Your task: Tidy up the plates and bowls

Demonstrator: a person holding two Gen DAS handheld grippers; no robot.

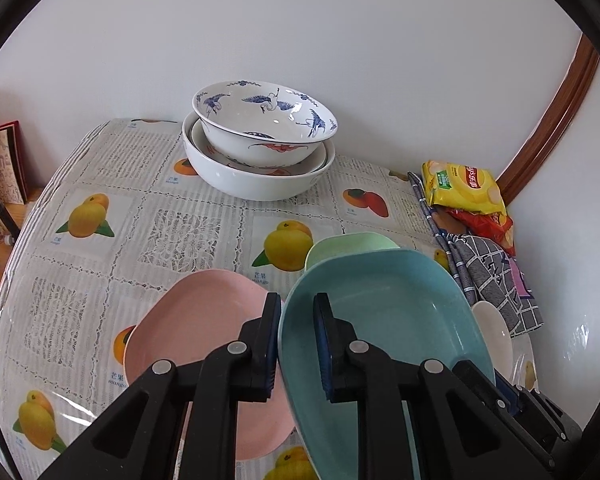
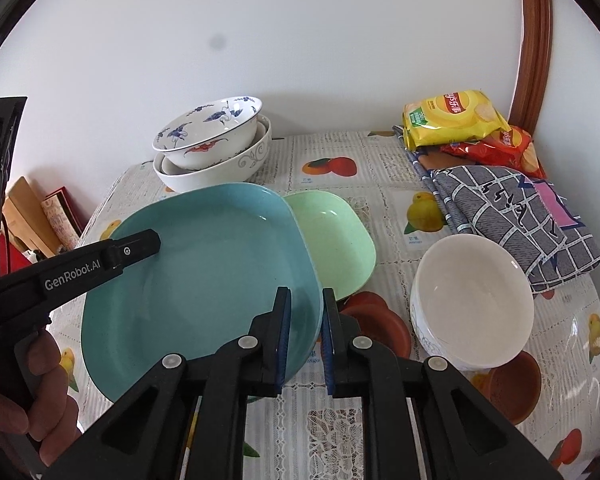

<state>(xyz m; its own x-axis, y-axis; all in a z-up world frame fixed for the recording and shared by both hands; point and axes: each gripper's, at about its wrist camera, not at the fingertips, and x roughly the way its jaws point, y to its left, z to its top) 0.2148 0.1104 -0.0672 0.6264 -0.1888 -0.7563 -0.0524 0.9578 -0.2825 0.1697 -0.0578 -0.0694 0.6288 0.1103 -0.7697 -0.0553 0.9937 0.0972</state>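
above the fruit-print tablecloth (image 2: 340, 420), the teal plate (image 2: 204, 276) is held off the surface, both grippers clamped on its rim: left gripper (image 1: 297, 344) on the left edge, right gripper (image 2: 306, 336) on the right edge at about 5 o'clock. plate is rounded-rectangular, long axis running 7 to 1 o'clock in the right wrist view, open face up. green plate (image 2: 336, 244) lies partly under its far-right corner; pink plate (image 1: 188, 328) beside at 9 o'clock; stacked bowls (image 1: 260, 144) at 12.
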